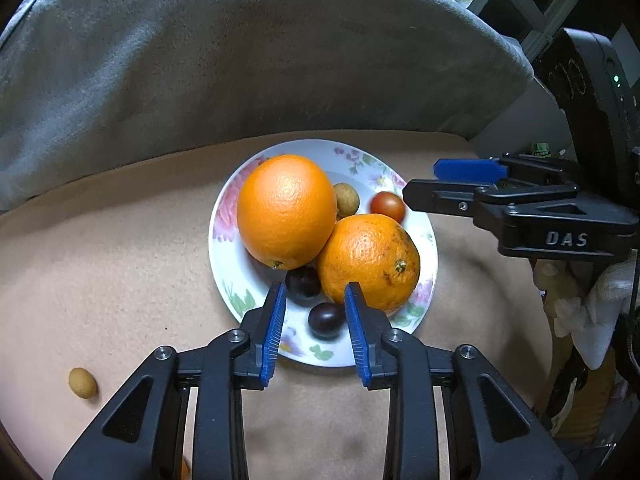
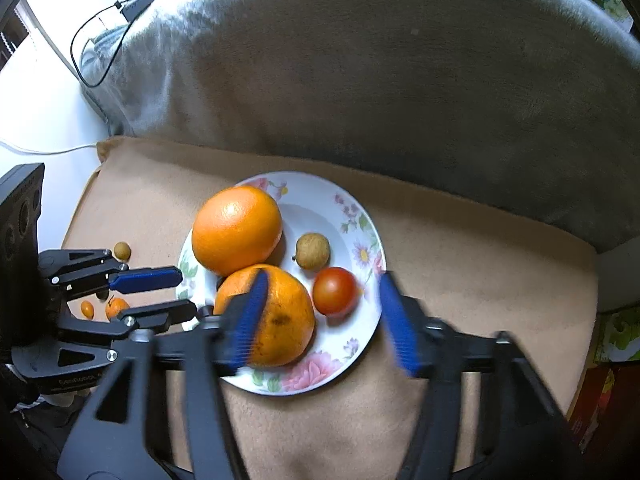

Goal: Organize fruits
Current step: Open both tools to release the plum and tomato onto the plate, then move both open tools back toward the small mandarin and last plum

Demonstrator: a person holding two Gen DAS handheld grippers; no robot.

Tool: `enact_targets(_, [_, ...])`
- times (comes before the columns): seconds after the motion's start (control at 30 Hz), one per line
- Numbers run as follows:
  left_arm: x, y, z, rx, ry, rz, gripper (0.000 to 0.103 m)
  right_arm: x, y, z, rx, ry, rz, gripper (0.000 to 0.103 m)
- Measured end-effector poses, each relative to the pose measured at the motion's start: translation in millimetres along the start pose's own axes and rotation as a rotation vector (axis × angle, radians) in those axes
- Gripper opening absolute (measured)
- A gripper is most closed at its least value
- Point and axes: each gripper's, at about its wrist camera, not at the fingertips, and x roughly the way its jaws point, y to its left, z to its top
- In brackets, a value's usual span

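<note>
Left wrist view: left gripper hovers open-jawed above the plate.

Two orange oranges sit on a white plate (pink floral rim), tan mat beneath.

A white floral plate holds two oranges touching side by side, a tan longan, a red tomato and two dark round fruits, perhaps grapes. Another longan lies well apart, near left.
</note>
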Motion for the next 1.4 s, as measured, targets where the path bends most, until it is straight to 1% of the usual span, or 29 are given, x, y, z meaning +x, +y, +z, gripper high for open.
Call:
enact_targets(0.03, [-1, 0, 0, 0.002, -0.002, 0.0, 0.032, -1, 0, 1, 0.003, -0.002, 0.001, 0.065])
enact_targets(0.13, [-3, -1, 1, 0.007, -0.011, -0.003, 0.046, -2, 0, 3, 0.01, -0.004, -0.008, 0.065])
enact_targets(0.17, [-4, -1, 1, 0.008, -0.016, -0.003, 0.049, -2, 0, 3, 0.014, -0.003, -0.01, 0.065])
enact_targets(0.23, [-6, -1, 1, 0.01, -0.021, 0.0, 0.05, -2, -1, 3, 0.02, 0.001, -0.01, 0.065])
enact_targets(0.27, [-7, -1, 0, 0.011, -0.022, 0.003, 0.055, -1, -1, 3, 0.021, 0.003, -0.011, 0.065])
enact_targets(0.33, [-9, -1, -1, 0.015, -0.031, 0.012, 0.062, -1, 0, 3, 0.02, 0.006, -0.014, 0.065])
enact_targets(0.4, [-11, -3, 0, 0.021, -0.039, 0.019, 0.063, 0, 2, 4, 0.018, 0.006, -0.015, 0.065])
enact_targets(0.47, [-13, -4, 1, 0.023, -0.044, 0.027, 0.067, 0, 3, 4, 0.018, 0.004, -0.017, 0.065])
enact_targets(0.73, [-23, -3, -1, 0.018, -0.064, 0.047, 0.067, -8, 9, 2, 0.013, -0.019, -0.018, 0.065])
enact_targets(1.0, [-42, 13, -14, -0.013, -0.089, 0.065, 0.067, -15, 19, 4, 0.027, -0.059, -0.026, 0.065])
enact_targets(1.2, [-61, 38, -31, -0.079, -0.114, 0.089, 0.067, -17, 39, 6, 0.0, -0.082, -0.003, 0.065])
enact_targets(1.4, [-88, 69, -57, -0.155, -0.131, 0.144, 0.067, -15, 65, 10, -0.032, -0.091, 0.027, 0.065])
